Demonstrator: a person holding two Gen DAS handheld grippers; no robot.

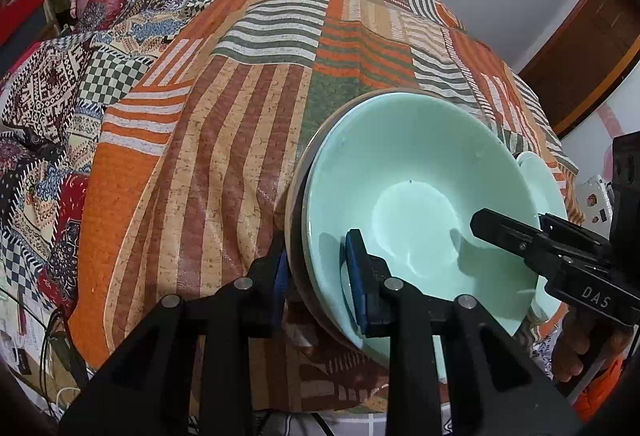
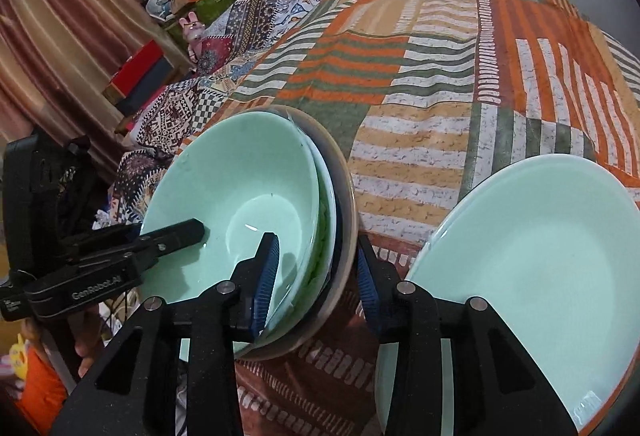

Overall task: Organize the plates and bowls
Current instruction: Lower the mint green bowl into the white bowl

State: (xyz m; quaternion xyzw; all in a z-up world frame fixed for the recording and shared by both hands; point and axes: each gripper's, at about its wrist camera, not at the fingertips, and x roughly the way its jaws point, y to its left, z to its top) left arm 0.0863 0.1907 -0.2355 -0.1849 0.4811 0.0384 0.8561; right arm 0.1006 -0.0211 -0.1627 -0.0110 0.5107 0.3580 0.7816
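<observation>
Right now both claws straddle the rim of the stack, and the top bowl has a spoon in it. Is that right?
Not quite. The top bowl has no spoon in it: apart from one finger of each claw it is empty, as the left wrist view shows. The left claw and right claw do straddle the rim of the stack.

The room was evenly and fairly brightly lit from above, with soft white glare streaks on the glazed inside of the mint bowl (image 1: 416,196) and short grey shadows of the gripper fingers falling across it. Both fisheye views bent the striped cloth (image 2: 440,84) into a dome and darkened to black vignette at the corners. Focus was sharp at centre, softer on the clutter (image 2: 188,0) at the far edge.
</observation>
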